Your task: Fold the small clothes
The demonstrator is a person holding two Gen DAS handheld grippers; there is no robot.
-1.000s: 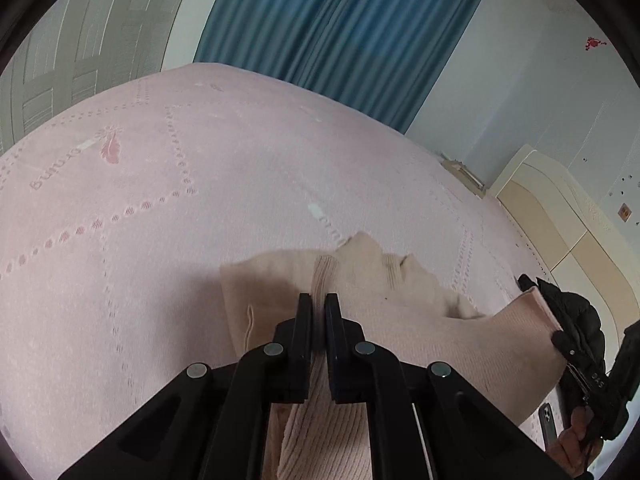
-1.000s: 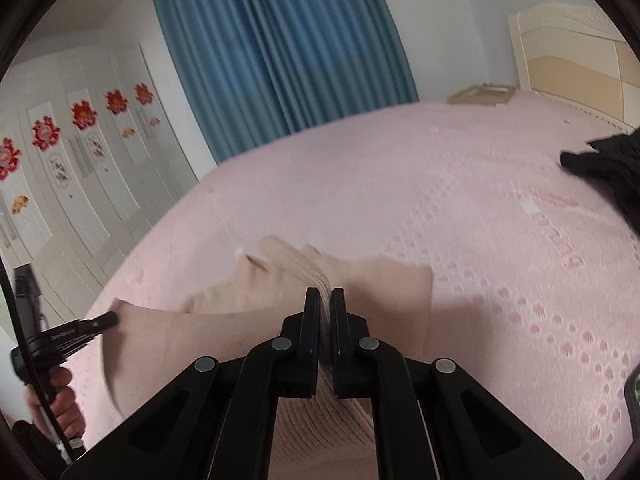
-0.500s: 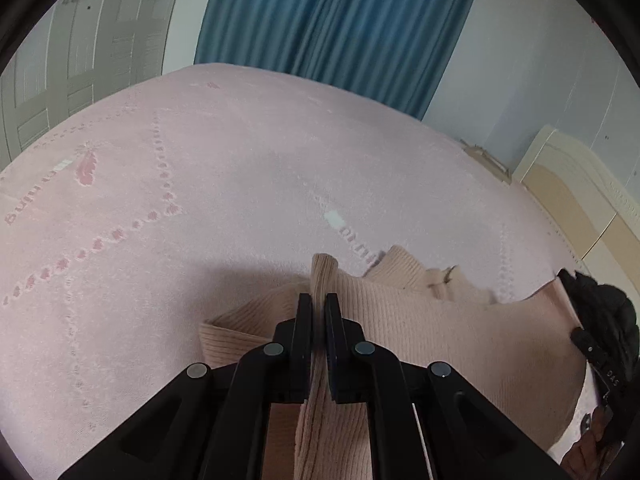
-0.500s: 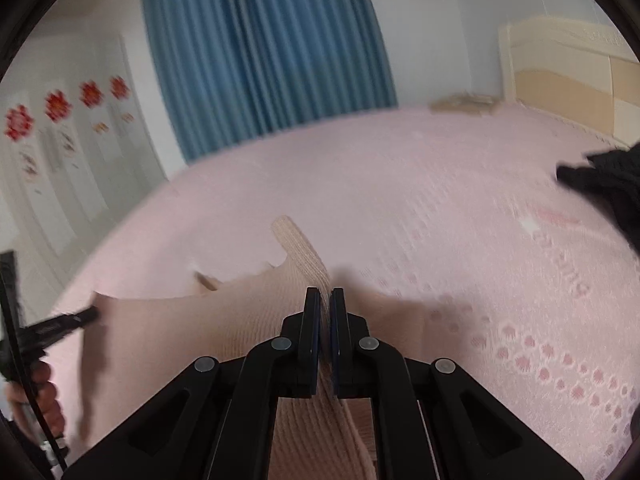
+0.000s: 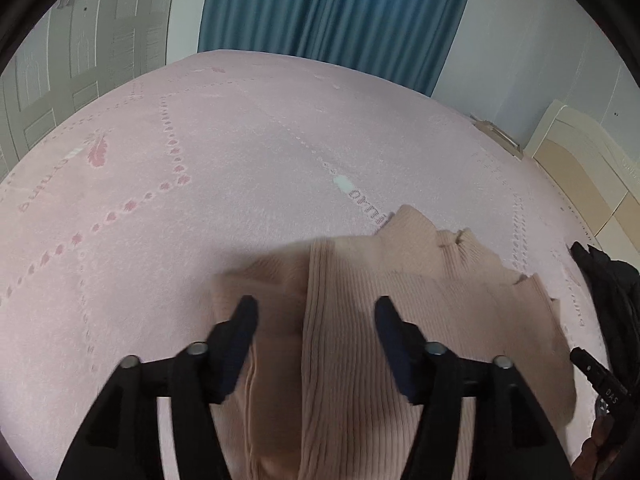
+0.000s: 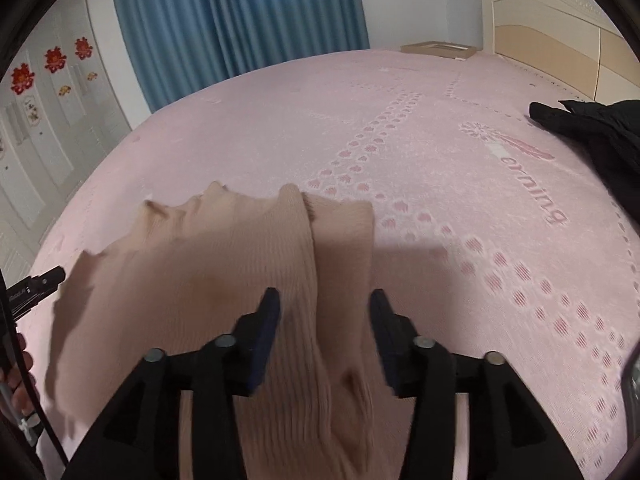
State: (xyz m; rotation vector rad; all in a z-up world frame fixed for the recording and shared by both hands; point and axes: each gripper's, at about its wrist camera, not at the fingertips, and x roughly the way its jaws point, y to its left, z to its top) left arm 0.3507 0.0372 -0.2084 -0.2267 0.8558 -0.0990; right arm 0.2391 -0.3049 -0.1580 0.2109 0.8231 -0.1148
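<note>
Left gripper (image 5: 314, 312) opening over sweater (image 5: 420, 304), red door decals (image 6: 52, 60) right-view only

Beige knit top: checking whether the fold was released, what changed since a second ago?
Both tongs, left and right, have just been opening and let go of the beige knit top; its ribbed fold now lies loose between the fingers, lower on the pink bedspread. The black garment stayed put.

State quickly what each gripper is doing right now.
Left gripper: open, jaws just opened, beige knit garment lies released between them.
Right gripper: open, jaws just opened, same garment.
</note>
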